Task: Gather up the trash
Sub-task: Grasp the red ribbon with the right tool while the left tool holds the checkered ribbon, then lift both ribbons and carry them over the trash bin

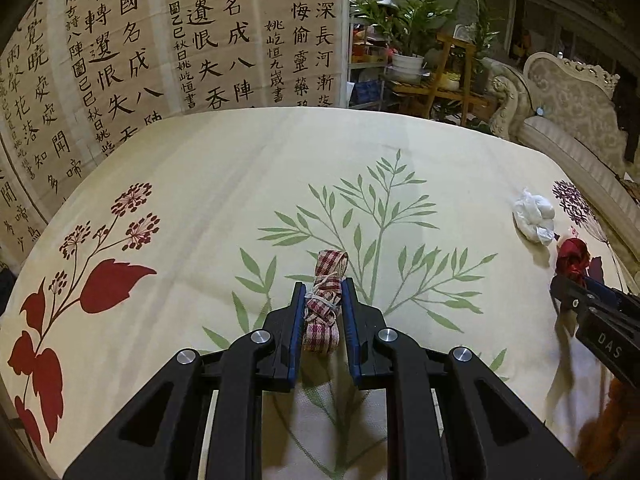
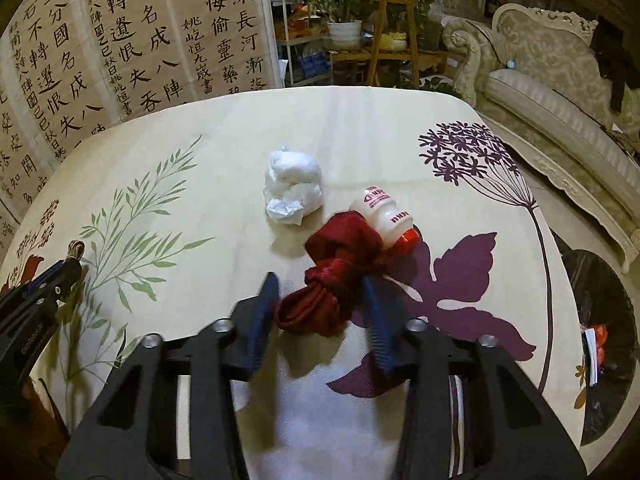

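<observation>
On the floral tablecloth [image 1: 224, 184], my left gripper [image 1: 323, 292] is shut on a red-and-white checked ribbon bundle [image 1: 326, 304] tied with string. My right gripper [image 2: 320, 280] straddles a knotted red cloth [image 2: 332, 280] that lies on the tablecloth [image 2: 352, 128]. Its blue pads [image 2: 264, 312] stand close beside the cloth without squeezing it. A small white bottle with a red cap [image 2: 384, 212] lies touching the cloth's far end. A crumpled white tissue wad [image 2: 294, 192] sits just beyond. In the left wrist view the tissue wad [image 1: 534, 216], the red cloth [image 1: 572, 256] and the right gripper [image 1: 564, 280] show at the right edge.
Calligraphy sheets [image 1: 160, 40] hang behind the table on the left. Potted plants on shelves [image 1: 408, 48] and an ornate sofa [image 2: 552, 80] stand beyond the far edge. A dark bin lined with a black bag [image 2: 604, 332], with scraps inside, sits below the table's right side.
</observation>
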`<state>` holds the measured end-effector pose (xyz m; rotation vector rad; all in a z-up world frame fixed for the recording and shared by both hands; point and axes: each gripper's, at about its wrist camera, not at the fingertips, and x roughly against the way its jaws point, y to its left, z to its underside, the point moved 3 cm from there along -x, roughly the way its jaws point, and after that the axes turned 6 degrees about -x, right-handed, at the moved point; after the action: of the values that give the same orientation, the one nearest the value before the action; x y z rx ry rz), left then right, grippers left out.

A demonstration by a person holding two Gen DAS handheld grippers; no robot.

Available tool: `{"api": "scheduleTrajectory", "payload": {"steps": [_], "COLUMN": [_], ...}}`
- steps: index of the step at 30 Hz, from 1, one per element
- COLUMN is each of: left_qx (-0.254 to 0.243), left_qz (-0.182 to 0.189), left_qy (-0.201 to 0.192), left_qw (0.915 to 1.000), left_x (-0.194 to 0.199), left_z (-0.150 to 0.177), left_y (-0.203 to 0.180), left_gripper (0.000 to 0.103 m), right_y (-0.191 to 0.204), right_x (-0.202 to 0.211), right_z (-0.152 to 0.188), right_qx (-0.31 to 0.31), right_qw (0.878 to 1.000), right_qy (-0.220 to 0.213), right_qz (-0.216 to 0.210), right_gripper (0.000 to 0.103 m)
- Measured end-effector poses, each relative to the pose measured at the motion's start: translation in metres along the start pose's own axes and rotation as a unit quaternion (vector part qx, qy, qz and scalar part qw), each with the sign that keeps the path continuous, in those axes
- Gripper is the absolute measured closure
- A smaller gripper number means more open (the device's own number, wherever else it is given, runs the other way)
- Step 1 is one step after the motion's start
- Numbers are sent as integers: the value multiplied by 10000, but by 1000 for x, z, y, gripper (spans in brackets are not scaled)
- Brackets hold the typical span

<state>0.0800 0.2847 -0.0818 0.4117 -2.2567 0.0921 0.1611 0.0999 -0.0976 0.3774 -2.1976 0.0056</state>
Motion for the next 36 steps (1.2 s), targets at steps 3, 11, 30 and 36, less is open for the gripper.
{"api": "scheduleTrajectory", "payload": {"steps": [3,11,30,36], "left_qx": [-7,-54,-365,-530], "left_qz": [29,133,627,781], "left_qy": [-17,-36,-237,-265], "left_qw": [10000,9999,9971,9952], "left_x": [1,5,42,53], "left_z": [0,2,14,18], "left_y": [-2,-13,-86,-114], "left_gripper": [84,84,84,84], "right_y": [-3,-11,-68,-98], "right_x": [3,19,63,74], "right_z": [2,9,31,39], "right_qx": [-22,-14,-278,-454], "right_qw": [10000,9998,9987,9976], "right_qy": [6,-113,-432,-503], "right_qz": [-68,-181,8,128], "right_gripper": [78,81,81,81]}}
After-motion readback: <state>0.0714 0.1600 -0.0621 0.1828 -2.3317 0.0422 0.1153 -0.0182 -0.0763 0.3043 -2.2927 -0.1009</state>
